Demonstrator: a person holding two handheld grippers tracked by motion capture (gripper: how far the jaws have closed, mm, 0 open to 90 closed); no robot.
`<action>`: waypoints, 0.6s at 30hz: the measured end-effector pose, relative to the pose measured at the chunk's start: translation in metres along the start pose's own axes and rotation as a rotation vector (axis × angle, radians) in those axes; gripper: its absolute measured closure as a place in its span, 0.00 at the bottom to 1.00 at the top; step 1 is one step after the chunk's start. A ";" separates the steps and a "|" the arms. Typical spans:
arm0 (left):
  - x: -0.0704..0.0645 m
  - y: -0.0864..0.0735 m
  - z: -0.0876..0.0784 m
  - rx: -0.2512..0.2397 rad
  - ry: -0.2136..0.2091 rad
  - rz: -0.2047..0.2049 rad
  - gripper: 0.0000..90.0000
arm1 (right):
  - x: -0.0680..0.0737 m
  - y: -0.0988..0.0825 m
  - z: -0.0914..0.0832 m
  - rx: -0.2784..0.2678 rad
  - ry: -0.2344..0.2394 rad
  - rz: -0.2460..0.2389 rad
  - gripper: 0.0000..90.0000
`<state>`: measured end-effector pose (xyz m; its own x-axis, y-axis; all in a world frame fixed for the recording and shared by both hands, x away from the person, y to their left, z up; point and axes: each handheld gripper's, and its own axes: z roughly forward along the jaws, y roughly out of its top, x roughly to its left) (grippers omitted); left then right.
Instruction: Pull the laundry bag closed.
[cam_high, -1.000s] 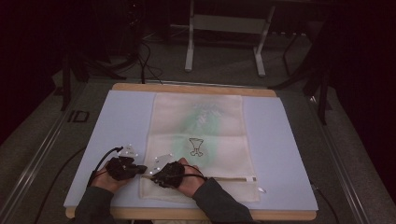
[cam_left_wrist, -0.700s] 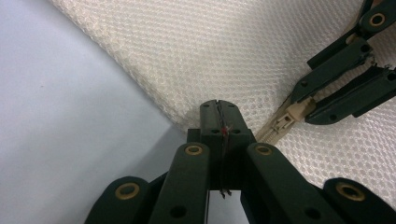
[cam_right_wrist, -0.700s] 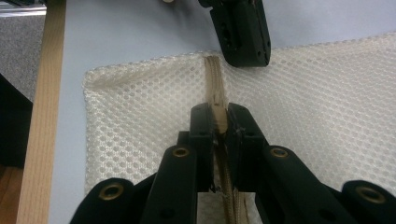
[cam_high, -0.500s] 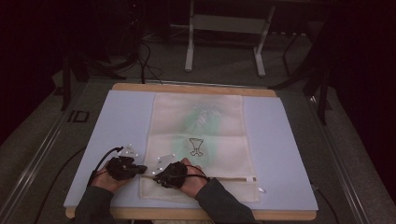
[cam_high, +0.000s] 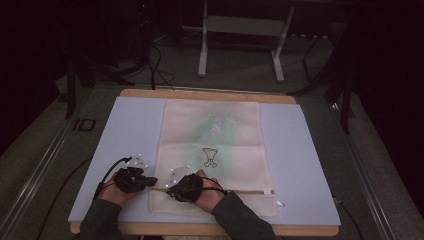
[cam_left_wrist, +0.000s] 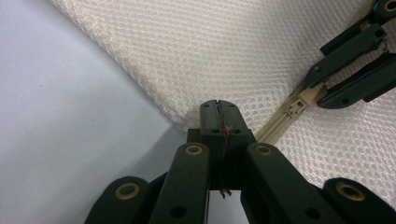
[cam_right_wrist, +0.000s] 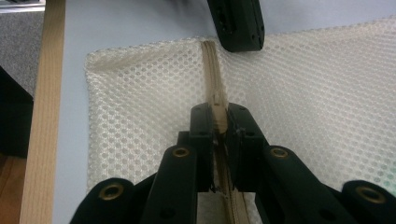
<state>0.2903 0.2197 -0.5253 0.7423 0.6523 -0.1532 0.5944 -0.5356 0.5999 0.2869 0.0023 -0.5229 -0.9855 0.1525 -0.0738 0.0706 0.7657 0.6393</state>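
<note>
High view: mesh laundry bag (cam_high: 212, 150) flat on blue mat (cam_high: 120, 135), left gripper (cam_left_wrist: 219, 114) clamped on its near-left corner, right gripper (cam_right_wrist: 219, 122) pinching zipper slider (cam_right_wrist: 218, 114); likely mid-zipping, next calling for steady pull along zipper (cam_high: 245, 191) against anchored corner.

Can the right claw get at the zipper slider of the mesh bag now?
Probably yes. The right claw is already shut on the zipper slider of the mesh bag, and the left claw pinches the bag's edge beside it, not blocking it.
</note>
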 end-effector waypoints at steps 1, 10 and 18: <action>0.000 0.000 0.000 0.000 -0.001 -0.001 1.00 | 0.000 -0.001 0.000 -0.003 0.000 -0.001 0.91; 0.000 0.000 0.000 0.002 -0.001 -0.002 1.00 | 0.000 -0.004 -0.004 0.002 -0.004 0.001 0.91; 0.001 0.000 0.000 0.000 -0.004 -0.003 1.00 | 0.000 -0.006 -0.007 0.008 -0.007 -0.001 0.91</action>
<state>0.2907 0.2201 -0.5254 0.7414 0.6522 -0.1580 0.5967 -0.5331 0.5997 0.2853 -0.0070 -0.5215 -0.9845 0.1558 -0.0801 0.0705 0.7708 0.6332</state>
